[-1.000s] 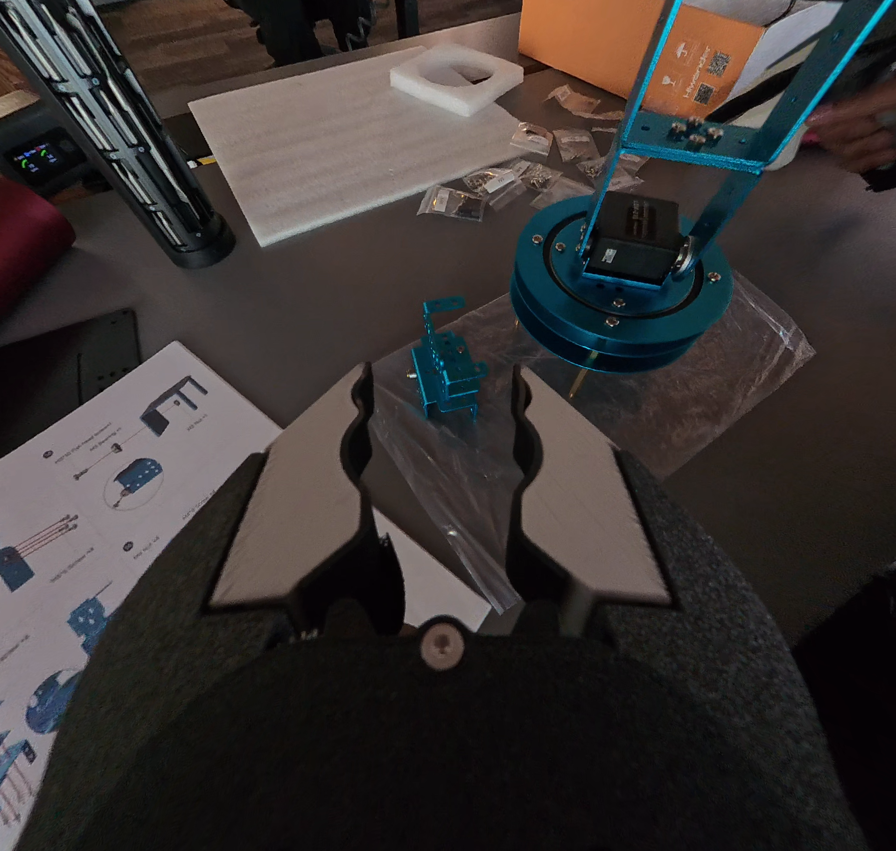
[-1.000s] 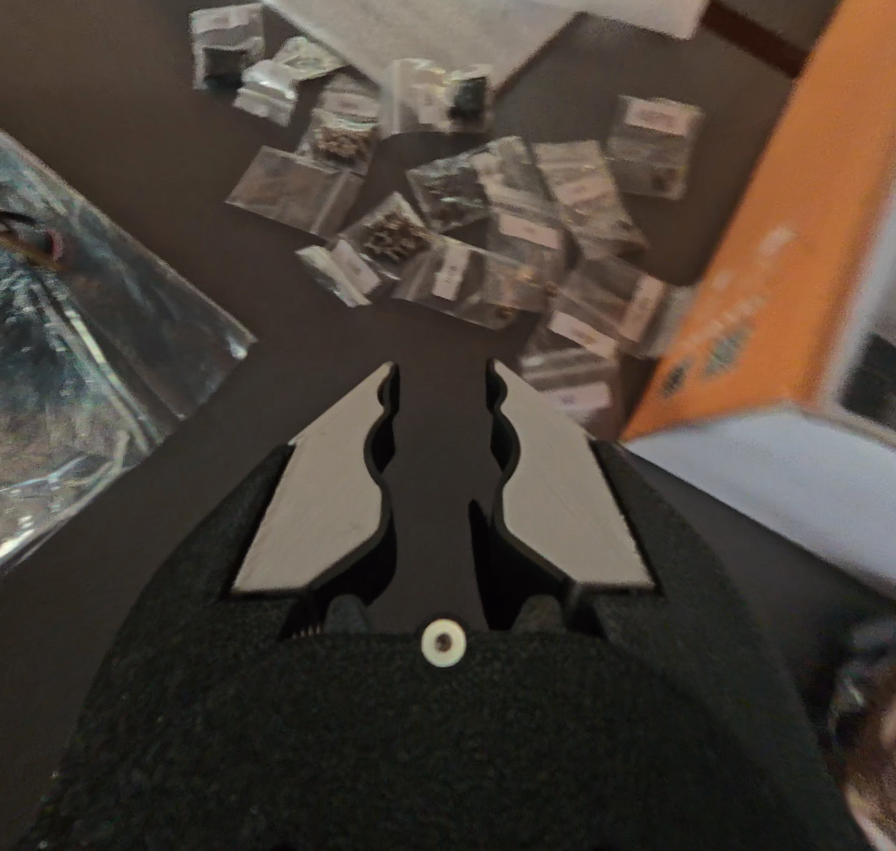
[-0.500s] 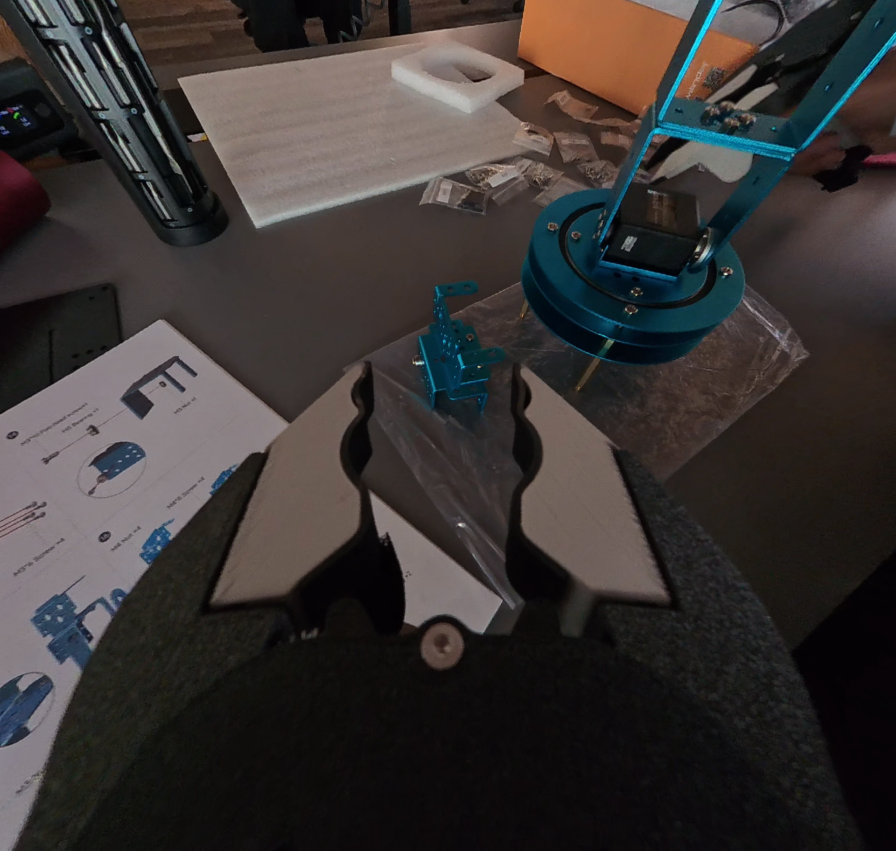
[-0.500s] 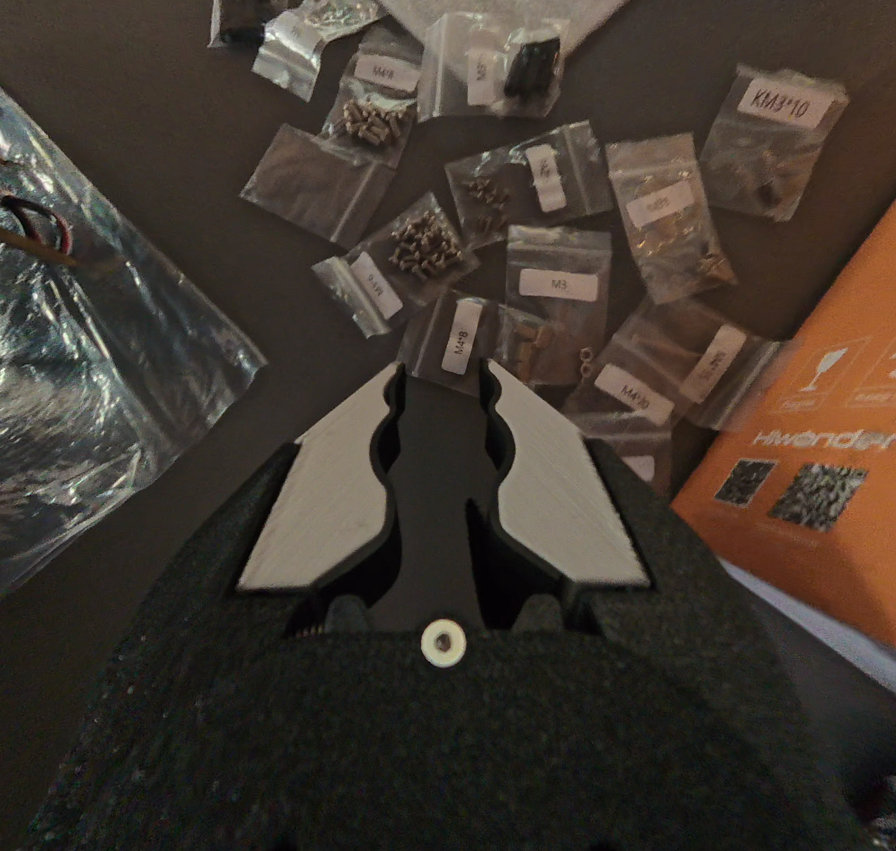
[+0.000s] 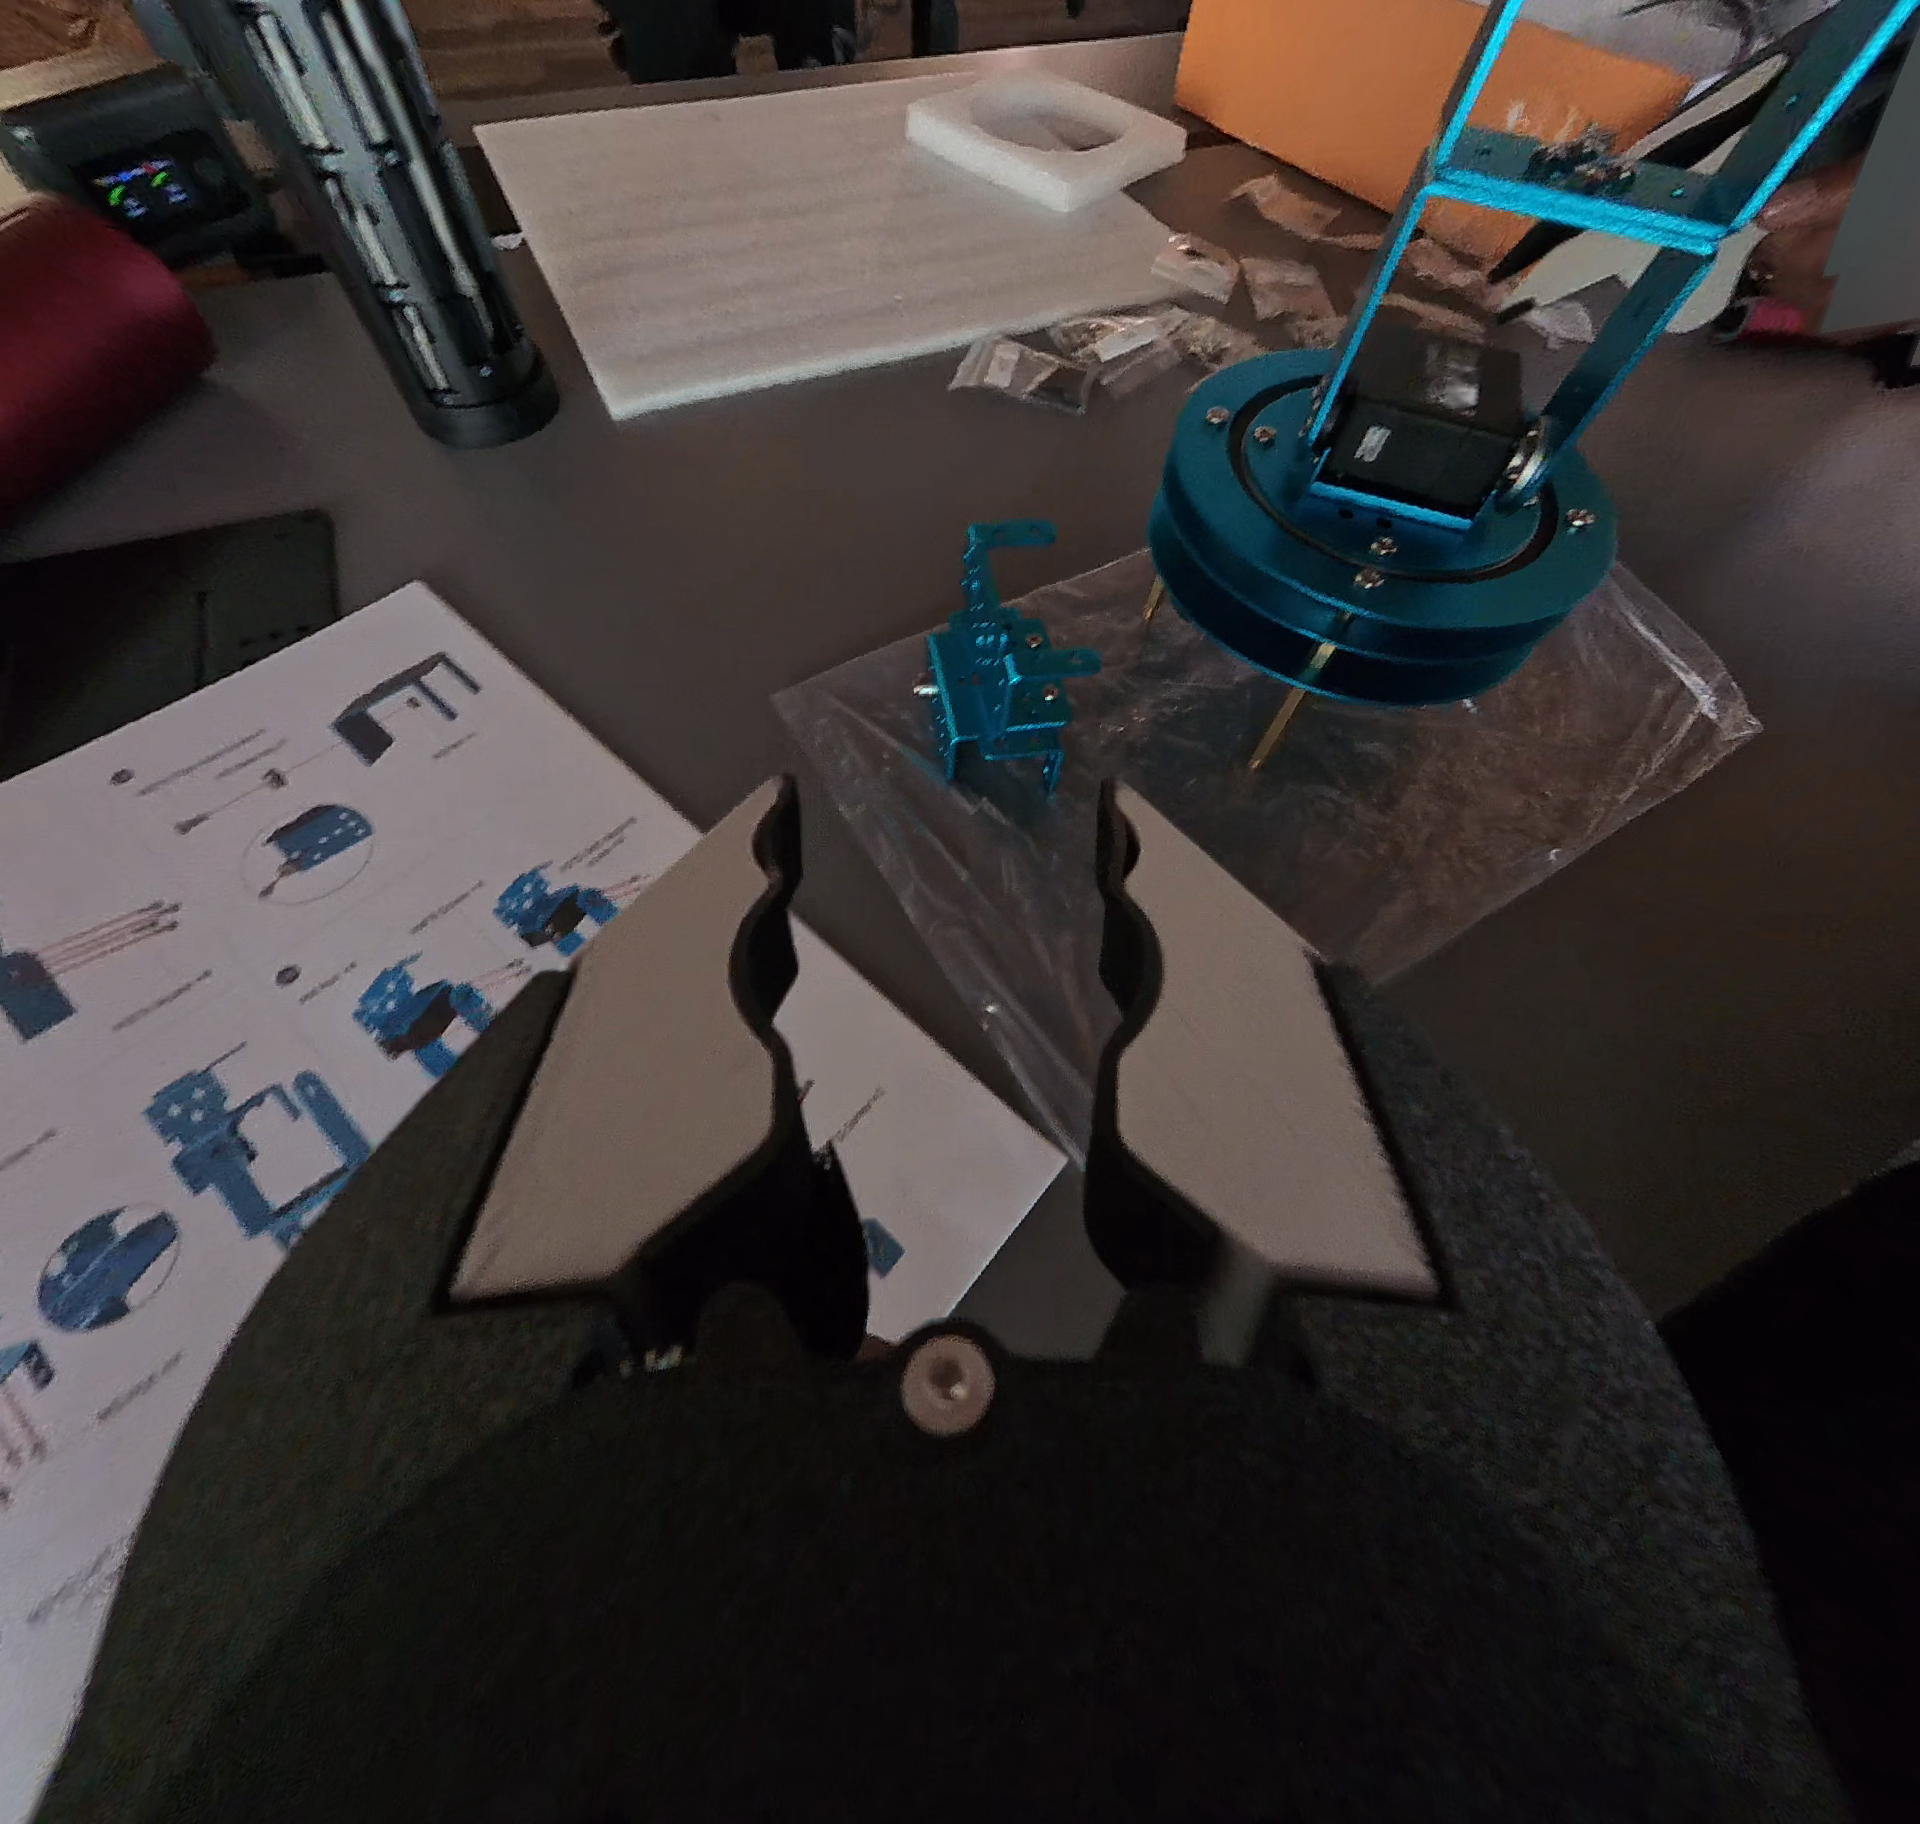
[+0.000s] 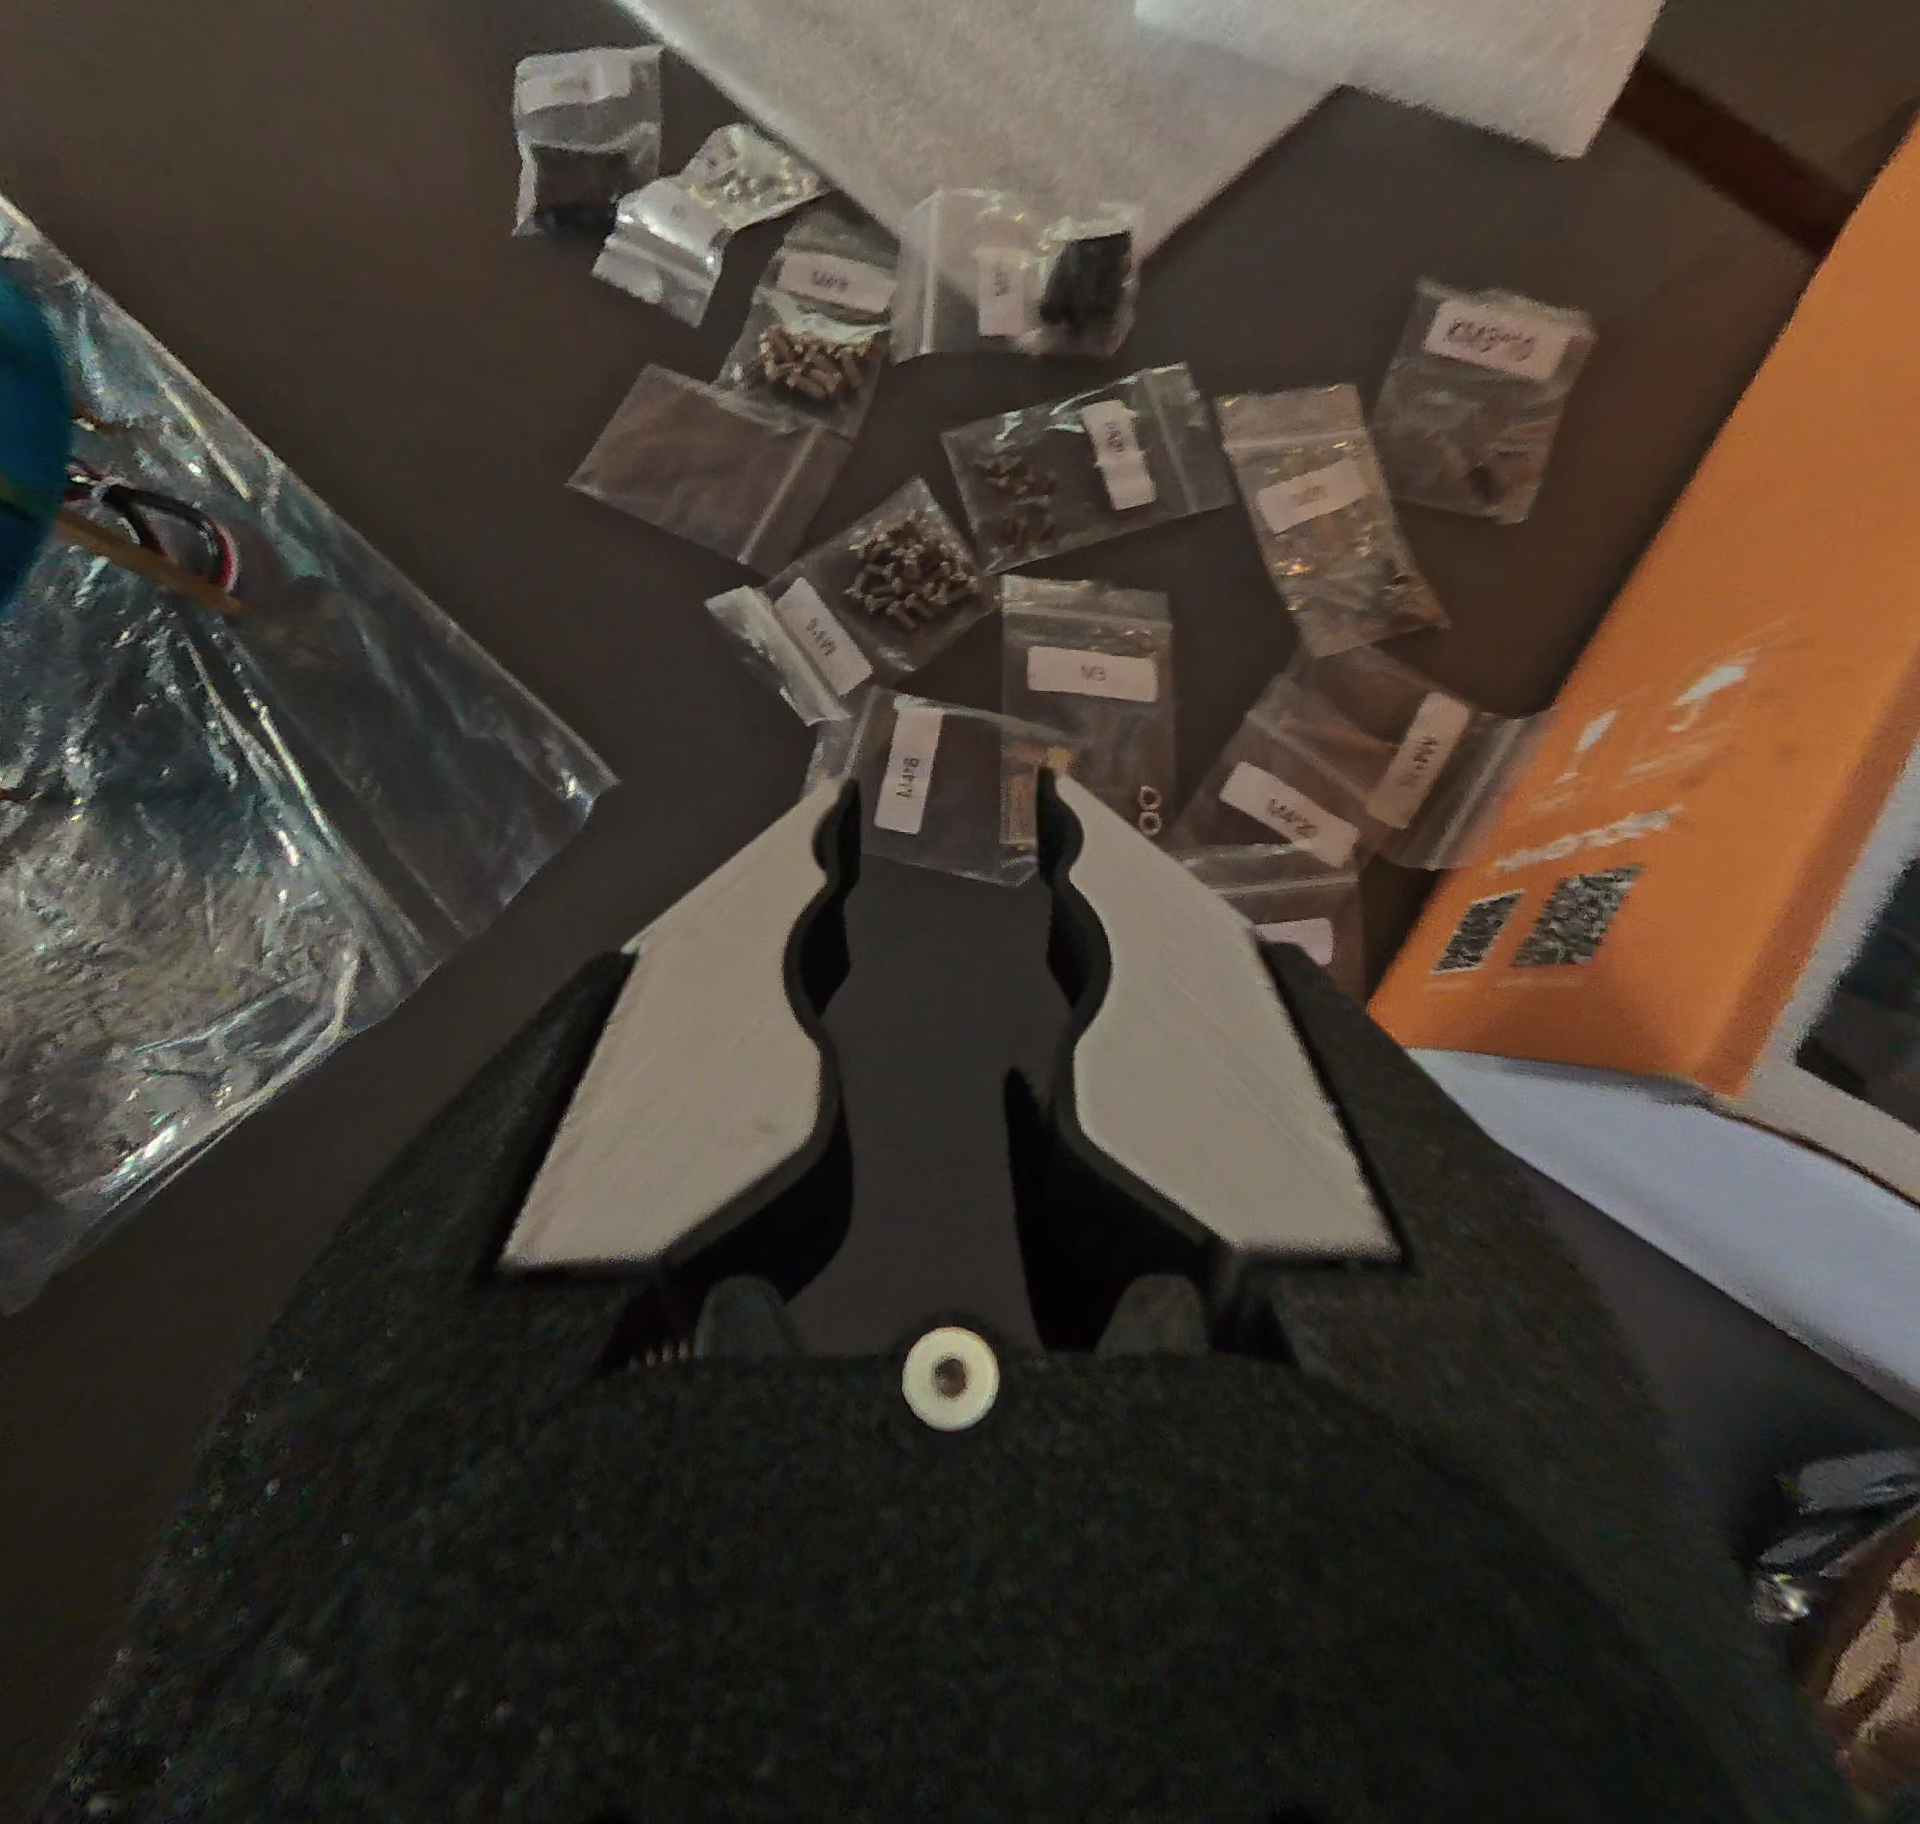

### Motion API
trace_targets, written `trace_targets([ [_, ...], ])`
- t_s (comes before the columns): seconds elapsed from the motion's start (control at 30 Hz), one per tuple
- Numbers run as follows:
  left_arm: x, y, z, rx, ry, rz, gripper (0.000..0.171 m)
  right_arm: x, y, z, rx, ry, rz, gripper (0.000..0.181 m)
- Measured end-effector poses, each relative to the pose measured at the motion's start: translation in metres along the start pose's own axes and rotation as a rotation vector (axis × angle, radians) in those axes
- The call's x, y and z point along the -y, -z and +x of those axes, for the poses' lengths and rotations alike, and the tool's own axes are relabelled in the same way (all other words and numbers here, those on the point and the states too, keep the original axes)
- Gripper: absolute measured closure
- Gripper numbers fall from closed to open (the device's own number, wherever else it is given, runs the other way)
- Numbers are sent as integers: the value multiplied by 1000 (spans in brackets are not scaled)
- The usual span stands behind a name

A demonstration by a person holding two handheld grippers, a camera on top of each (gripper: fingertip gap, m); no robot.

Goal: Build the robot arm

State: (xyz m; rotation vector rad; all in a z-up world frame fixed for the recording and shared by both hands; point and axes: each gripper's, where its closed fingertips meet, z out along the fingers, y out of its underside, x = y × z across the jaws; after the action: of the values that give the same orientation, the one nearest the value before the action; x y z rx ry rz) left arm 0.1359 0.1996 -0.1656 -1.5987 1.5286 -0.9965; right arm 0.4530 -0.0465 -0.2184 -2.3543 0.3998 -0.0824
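Fingers of my left gripper (image 5: 945, 803) stand apart with nothing between them, poised over a crumpled clear plastic bag (image 5: 1351, 798) on the dark table (image 5: 665, 548). Just beyond the tips, a small blue bracket assembly (image 5: 997, 683) stands upright on the near edge of that bag. Behind the bracket and to its right sits a round blue turntable base (image 5: 1382, 569) carrying a black servo (image 5: 1413, 444) and two slanting blue struts. Left of the bracket lies a white instruction sheet (image 5: 260, 922); well behind it, a white foam sheet (image 5: 810, 236) and an orange box (image 5: 1340, 70).

From the right wrist, my right gripper (image 6: 948, 787) is also spread and empty, its tips close over a small labelled zip bag (image 6: 935, 787); whether they touch it I cannot tell. More small bags of screws (image 6: 904, 579) spread beyond that bag, the orange box (image 6: 1704, 735) is to its right, and the clear plastic bag (image 6: 208, 787) to its left.
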Motion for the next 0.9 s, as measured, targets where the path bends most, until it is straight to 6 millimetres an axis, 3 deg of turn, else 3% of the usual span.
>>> trace_targets([
  [0.3,-34,38,-43,195,117,-23,115,11,-3,-1,-27,-40,77,148],
  [0.47,-48,43,-58,233,130,-28,115,16,0,-2,-39,-94,114,148],
  [0.9,-54,50,-68,231,105,-23,116,14,-4,-6,-56,-145,136,148],
])
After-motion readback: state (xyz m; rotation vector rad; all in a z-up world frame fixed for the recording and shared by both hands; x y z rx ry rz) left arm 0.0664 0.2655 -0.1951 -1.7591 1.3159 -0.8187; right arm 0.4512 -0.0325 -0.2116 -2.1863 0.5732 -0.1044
